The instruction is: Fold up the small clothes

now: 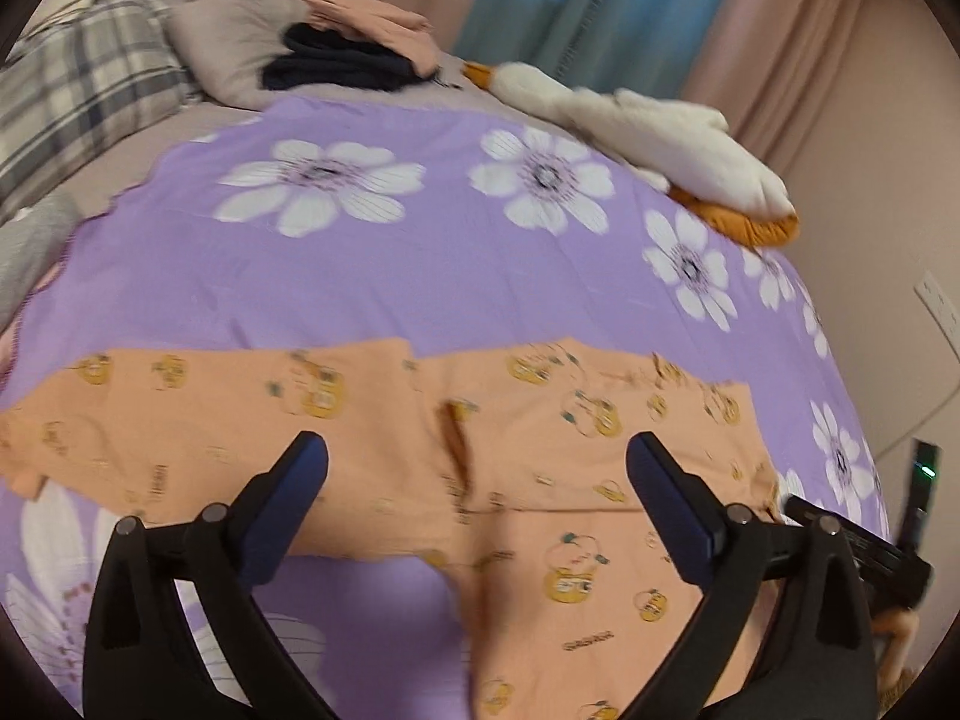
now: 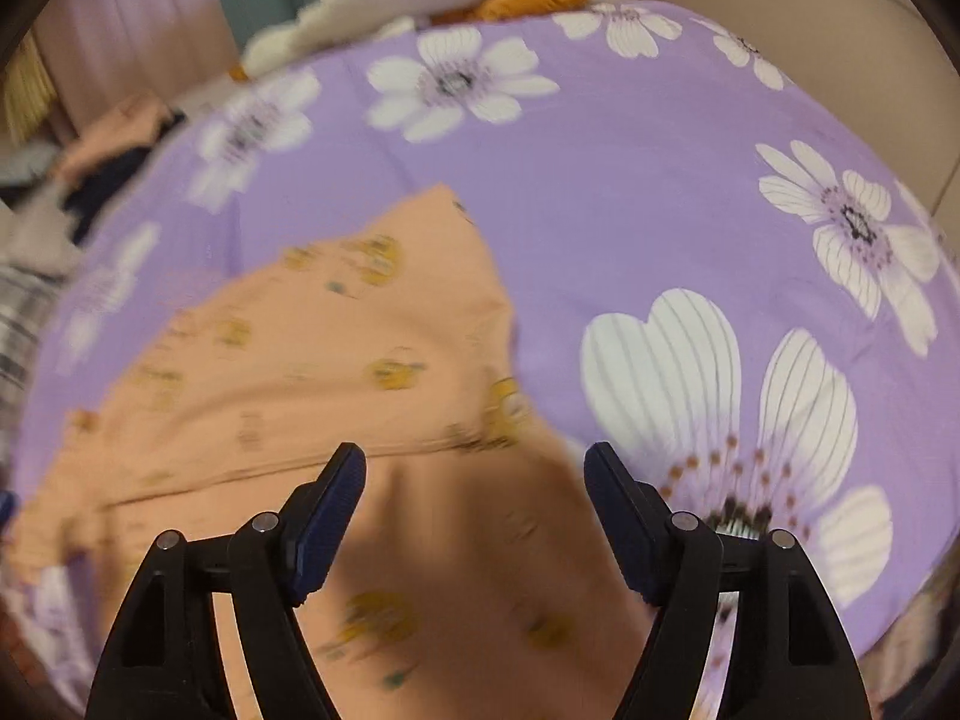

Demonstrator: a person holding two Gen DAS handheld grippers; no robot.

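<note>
A small peach garment printed with yellow cartoon figures lies spread on the purple flowered bedspread. Part of it is folded over, with a long strip running left to right and another piece coming toward the camera. My left gripper hangs above the garment, its jaws wide apart and nothing between them. In the right wrist view the same garment lies below my right gripper, which is open and empty too. The right gripper's black body shows at the right edge of the left wrist view.
A white plush goose with orange feet lies along the bed's far right side. Folded pink and dark blue clothes are stacked at the back beside a plaid pillow. Curtains hang behind, and a wall with a socket stands on the right.
</note>
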